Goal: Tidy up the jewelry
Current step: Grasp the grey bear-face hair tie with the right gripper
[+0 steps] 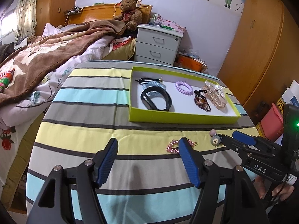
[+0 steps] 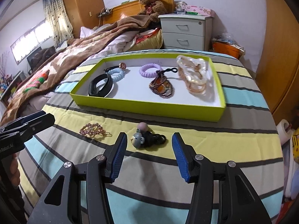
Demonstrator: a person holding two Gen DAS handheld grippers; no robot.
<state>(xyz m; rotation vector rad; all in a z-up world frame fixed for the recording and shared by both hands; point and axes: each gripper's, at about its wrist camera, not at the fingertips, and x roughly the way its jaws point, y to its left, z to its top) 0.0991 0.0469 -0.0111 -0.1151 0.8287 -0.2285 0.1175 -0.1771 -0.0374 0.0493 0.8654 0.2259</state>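
Note:
A lime-green tray [image 2: 145, 110] [image 1: 179, 119] on the striped table holds a black band [image 2: 101, 86], blue [image 2: 116, 73] and purple [image 2: 150, 70] coil ties, a beaded piece [image 2: 162, 85] and a clear hair claw [image 2: 194, 72]. On the cloth in front lie a pink rhinestone clip [image 2: 91, 129] [image 1: 172, 146] and a bear-charm hair tie [image 2: 143, 139] [image 1: 215, 140]. My right gripper [image 2: 149, 145] is open, jaws on either side of the bear tie, just short of it. My left gripper [image 1: 147, 153] is open and empty; its right finger [image 1: 188, 162] hides part of the clip.
The round table wears a striped cloth [image 2: 243, 100]. A bed with a brown blanket [image 1: 37, 56] lies to the left. A white nightstand [image 1: 158, 44] stands behind the table, an orange bin [image 1: 190, 62] beside it, and wooden wardrobes [image 1: 257, 46] to the right.

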